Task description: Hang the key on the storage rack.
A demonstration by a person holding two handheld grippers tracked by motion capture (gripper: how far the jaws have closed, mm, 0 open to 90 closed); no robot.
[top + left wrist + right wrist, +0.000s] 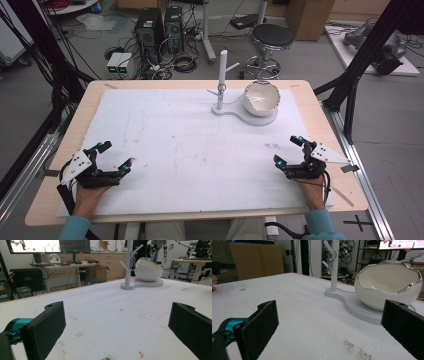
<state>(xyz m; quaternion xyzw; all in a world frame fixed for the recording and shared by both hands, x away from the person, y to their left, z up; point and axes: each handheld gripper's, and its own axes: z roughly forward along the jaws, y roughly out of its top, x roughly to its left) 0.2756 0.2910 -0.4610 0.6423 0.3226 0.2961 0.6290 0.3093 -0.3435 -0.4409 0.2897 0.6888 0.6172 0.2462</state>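
A white stand point(220, 75) with short pegs rises from a white base point(235, 111) at the far middle of the table; a metal carabiner point(220, 90) hangs on it. On the same base sits a white egg-shaped bowl point(261, 97) with a jagged silver rim. My left gripper point(116, 155) rests open at the near left, nothing between its jaws. My right gripper point(288, 150) rests open at the near right, also empty. In the left gripper view the stand point(129, 262) and bowl point(149, 270) are far ahead. In the right gripper view the bowl point(387, 286), stand point(334, 267) and carabiner point(329, 263) are closer.
A white mat point(190, 145) covers most of the wooden table point(320, 115). Beyond the far edge stand a stool point(271, 40), computer towers point(159, 27) and cables on the floor. Black frame posts point(360, 65) flank the table's right side.
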